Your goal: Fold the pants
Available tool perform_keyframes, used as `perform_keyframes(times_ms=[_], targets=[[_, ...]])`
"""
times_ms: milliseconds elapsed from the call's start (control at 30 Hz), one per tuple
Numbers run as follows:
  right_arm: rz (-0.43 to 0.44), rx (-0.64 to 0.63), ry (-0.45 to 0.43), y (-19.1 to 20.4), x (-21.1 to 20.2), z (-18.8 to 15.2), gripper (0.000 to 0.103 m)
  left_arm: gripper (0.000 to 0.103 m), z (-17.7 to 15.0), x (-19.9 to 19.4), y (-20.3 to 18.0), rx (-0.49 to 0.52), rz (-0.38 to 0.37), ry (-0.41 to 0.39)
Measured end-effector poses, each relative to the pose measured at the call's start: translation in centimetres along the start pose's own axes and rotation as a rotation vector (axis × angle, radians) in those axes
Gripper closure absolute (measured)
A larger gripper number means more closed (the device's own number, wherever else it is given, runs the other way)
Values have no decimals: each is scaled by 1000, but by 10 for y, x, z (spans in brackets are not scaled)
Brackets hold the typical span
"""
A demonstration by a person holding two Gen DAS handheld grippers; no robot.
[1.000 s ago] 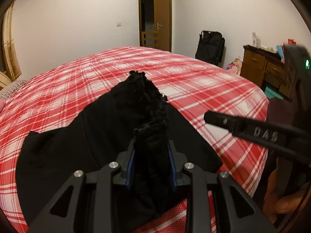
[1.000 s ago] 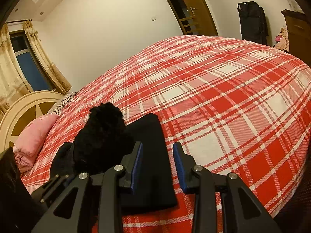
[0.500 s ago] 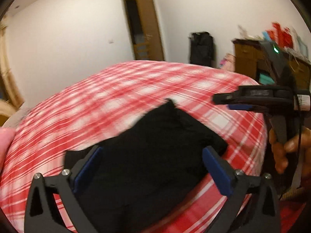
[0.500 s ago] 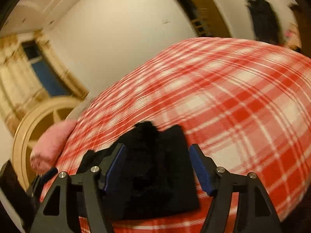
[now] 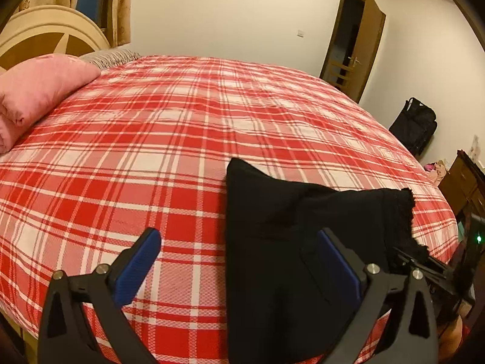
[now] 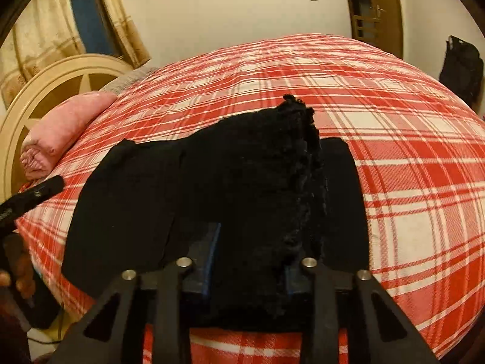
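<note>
Black pants point(image 5: 291, 242) lie partly folded near the front edge of a bed with a red and white plaid cover point(image 5: 188, 127). My left gripper point(image 5: 239, 261) is open and empty, its left finger over bare cover and its right finger over the pants. My right gripper point(image 6: 248, 242) is shut on a bunched, frayed fold of the pants point(image 6: 272, 166) and holds it raised over the flat part. The right gripper's tip also shows at the right in the left wrist view point(image 5: 424, 261).
A pink pillow point(image 5: 36, 91) and a cream headboard point(image 5: 51, 33) are at the bed's head. A brown door point(image 5: 354, 48), a black bag point(image 5: 415, 127) and a wooden dresser point(image 5: 463, 182) stand beyond the bed's right side.
My left gripper let go of the bunched pants, opened wide and swung left. My right gripper closed on the bunched fold of the pants.
</note>
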State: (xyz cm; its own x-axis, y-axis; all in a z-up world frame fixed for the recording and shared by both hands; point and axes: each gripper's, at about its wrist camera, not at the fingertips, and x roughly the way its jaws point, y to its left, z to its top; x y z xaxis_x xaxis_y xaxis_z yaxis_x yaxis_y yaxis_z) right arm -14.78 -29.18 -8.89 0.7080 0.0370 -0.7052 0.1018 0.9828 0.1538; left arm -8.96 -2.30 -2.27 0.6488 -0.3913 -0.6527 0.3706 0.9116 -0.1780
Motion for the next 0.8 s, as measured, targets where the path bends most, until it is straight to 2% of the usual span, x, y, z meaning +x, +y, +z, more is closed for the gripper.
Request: perform_keyframes(times_ms=[133, 233, 333, 500, 567, 600, 633, 700, 800], targets=[[-8, -51, 23, -2, -12, -1, 74, 0, -2, 5, -14, 46, 10, 14], [-12, -31, 52, -15, -4, -12, 73, 0, -3, 4, -19, 76, 18, 13], [11, 3, 3, -22, -5, -17, 70, 0, -6, 8, -23, 93, 25, 22], [27, 10, -1, -22, -19, -11, 64, 0, -14, 23, -27, 104, 60, 69], [9, 32, -77, -30, -37, -2, 51, 0, -17, 24, -26, 115, 79, 74], [-3, 45, -113, -34, -43, 3, 31, 0, -17, 22, -26, 118, 83, 71], [-12, 58, -139, -38, -48, 7, 18, 0, -17, 21, -24, 117, 88, 64], [-12, 88, -179, -46, -50, 17, 17, 0, -14, 17, -19, 102, 85, 48], [-5, 96, -164, -52, -33, 37, 17, 0, -11, 15, -14, 75, 81, 41]])
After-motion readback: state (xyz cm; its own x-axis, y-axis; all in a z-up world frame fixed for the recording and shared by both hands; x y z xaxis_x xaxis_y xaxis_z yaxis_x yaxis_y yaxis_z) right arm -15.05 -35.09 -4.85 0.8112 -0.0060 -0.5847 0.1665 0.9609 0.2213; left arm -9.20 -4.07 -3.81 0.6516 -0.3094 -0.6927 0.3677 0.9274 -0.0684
